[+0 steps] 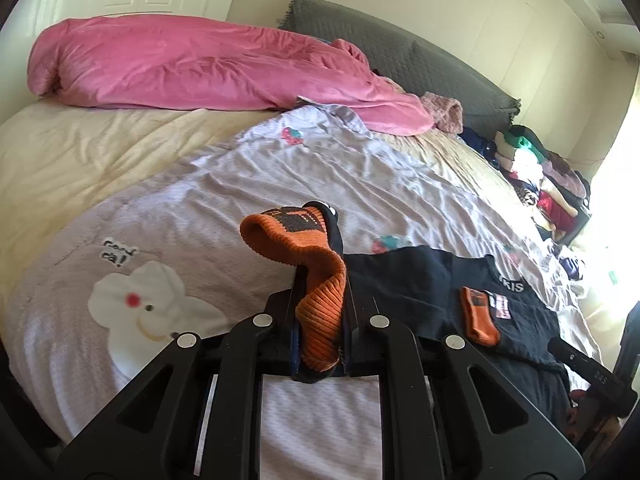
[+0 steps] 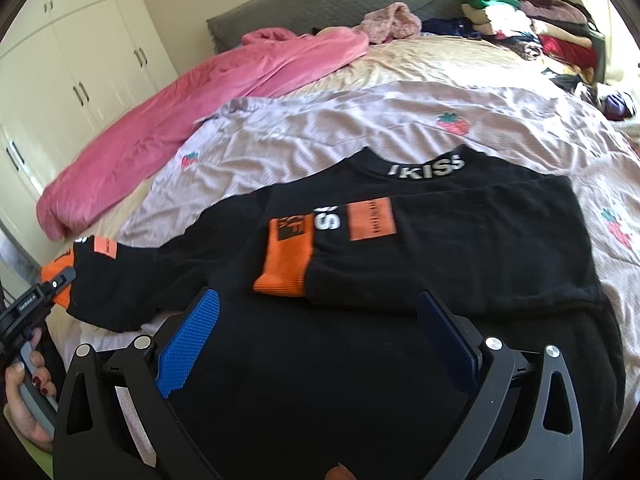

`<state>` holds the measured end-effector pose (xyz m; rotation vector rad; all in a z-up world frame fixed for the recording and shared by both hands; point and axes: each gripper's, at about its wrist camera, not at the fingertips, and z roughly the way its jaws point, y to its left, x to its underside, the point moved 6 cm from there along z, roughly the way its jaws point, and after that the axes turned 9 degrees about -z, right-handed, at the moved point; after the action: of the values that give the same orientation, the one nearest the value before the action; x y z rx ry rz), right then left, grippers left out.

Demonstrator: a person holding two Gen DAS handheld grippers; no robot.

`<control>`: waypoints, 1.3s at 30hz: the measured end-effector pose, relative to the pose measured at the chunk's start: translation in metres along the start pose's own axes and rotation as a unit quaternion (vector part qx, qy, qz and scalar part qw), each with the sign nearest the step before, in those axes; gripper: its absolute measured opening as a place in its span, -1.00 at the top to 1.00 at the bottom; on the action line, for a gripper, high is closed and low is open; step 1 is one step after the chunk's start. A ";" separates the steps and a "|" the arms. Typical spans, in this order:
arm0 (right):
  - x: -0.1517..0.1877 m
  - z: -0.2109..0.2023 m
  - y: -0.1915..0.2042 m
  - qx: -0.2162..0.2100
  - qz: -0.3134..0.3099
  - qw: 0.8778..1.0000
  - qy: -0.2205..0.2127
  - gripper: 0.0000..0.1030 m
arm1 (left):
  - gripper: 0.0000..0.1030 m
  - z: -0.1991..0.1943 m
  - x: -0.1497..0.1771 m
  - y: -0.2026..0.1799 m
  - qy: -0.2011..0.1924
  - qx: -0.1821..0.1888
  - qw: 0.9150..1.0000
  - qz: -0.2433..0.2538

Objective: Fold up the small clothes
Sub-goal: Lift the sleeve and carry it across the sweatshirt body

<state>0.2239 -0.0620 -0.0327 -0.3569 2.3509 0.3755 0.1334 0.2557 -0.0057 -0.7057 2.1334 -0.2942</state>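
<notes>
Our left claw (image 1: 320, 320) pinched the orange cuff (image 1: 316, 280); the shirt (image 2: 360, 280) lay to its right, under our wide-open, empty right claw (image 2: 316, 344).

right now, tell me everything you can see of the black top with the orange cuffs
The black top is a soft knit, long-sleeved, with ribbed orange cuffs, orange patches and white lettering at the collar. It lies spread on the lilac strawberry-print sheet, collar away from the camera. One sleeve is folded across the chest, its cuff resting on the body. The other sleeve stretches sideways, its cuff pinched in the shut left gripper. The open right gripper hovers over the hem.
</notes>
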 end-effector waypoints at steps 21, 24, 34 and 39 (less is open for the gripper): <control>0.030 -0.055 -0.086 0.012 0.075 0.996 -0.042 -0.92 | 0.86 0.003 0.063 -0.143 0.046 0.055 0.990 0.125; 0.035 -0.062 -0.094 0.013 0.082 0.996 -0.045 -0.92 | 0.86 0.006 0.075 -0.157 0.054 0.059 0.987 0.140; 0.043 -0.079 -0.110 0.017 0.091 0.994 -0.053 -0.92 | 0.85 0.020 0.109 -0.185 0.085 0.067 0.978 0.177; 0.043 -0.080 -0.110 0.016 0.089 0.994 -0.055 -0.92 | 0.66 0.025 0.124 -0.190 0.112 0.090 0.974 0.176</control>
<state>0.1834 -0.1993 -0.0248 -0.1074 2.2848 0.4295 0.1659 0.0303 -0.0193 -0.1886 2.3591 -0.3823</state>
